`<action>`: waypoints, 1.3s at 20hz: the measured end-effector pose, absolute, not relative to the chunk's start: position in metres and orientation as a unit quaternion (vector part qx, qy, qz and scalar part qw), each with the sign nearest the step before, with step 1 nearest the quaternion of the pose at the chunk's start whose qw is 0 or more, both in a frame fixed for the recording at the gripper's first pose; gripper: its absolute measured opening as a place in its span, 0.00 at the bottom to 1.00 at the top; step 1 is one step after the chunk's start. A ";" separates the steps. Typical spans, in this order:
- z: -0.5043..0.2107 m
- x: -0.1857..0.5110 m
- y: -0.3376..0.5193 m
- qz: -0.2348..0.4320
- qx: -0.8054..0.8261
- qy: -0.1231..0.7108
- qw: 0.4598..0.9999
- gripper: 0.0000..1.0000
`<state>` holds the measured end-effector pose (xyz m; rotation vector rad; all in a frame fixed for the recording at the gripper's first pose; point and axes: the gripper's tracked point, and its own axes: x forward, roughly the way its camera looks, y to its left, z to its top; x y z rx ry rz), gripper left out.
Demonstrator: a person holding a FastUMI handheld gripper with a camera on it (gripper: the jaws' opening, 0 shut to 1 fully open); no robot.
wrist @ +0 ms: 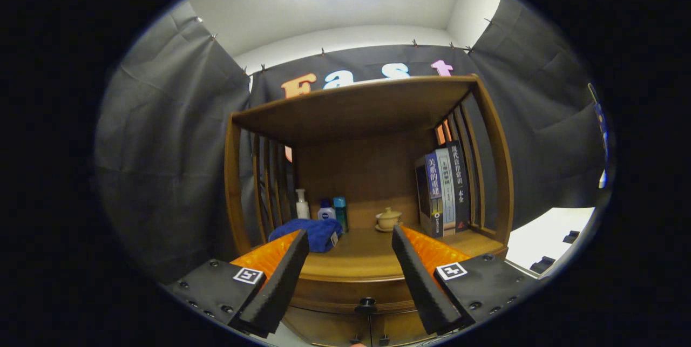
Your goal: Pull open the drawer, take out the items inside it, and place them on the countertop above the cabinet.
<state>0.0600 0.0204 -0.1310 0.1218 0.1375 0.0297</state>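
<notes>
My gripper (pixel 351 239) hangs in front of the wooden cabinet (pixel 367 120), its fingers spread wide apart with nothing between them but air. Below and between the fingers sits the drawer (pixel 345 296), closed, its curved wooden front flush under the countertop's (pixel 367 260) front edge. Its long axis runs side to side across the cabinet, and its face points straight toward me. A small dark knob (pixel 367 302) sticks out at the middle of that front, just under the gap between my fingers. Beneath it I see two cabinet doors meeting at a centre seam.

On the countertop, near the left front corner, lies a blue cloth bundle (pixel 313 232), just beyond my left finger. Behind it, toward the back left corner, stand a white pump bottle (pixel 302 205), a small blue-capped bottle (pixel 326 211) and a teal container (pixel 340 213). A small lidded tea cup (pixel 388 219) rests near the back centre. Upright books (pixel 445 190) lean along the right side, by the slatted side rail.
</notes>
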 end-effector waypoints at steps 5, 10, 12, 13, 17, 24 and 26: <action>-0.232 0.080 0.017 -0.004 0.074 0.136 0.988 1.00; -0.307 0.086 0.014 -0.012 0.090 0.206 0.974 0.97; -0.317 0.085 0.014 -0.021 0.089 0.209 0.974 0.93; -0.321 0.085 0.017 -0.020 0.090 0.210 0.973 0.91; -0.344 0.087 0.029 -0.012 0.092 0.234 0.968 0.83; -0.350 0.087 0.020 -0.035 0.090 0.244 0.965 0.49; -0.349 0.087 0.018 -0.031 0.080 0.244 0.966 0.41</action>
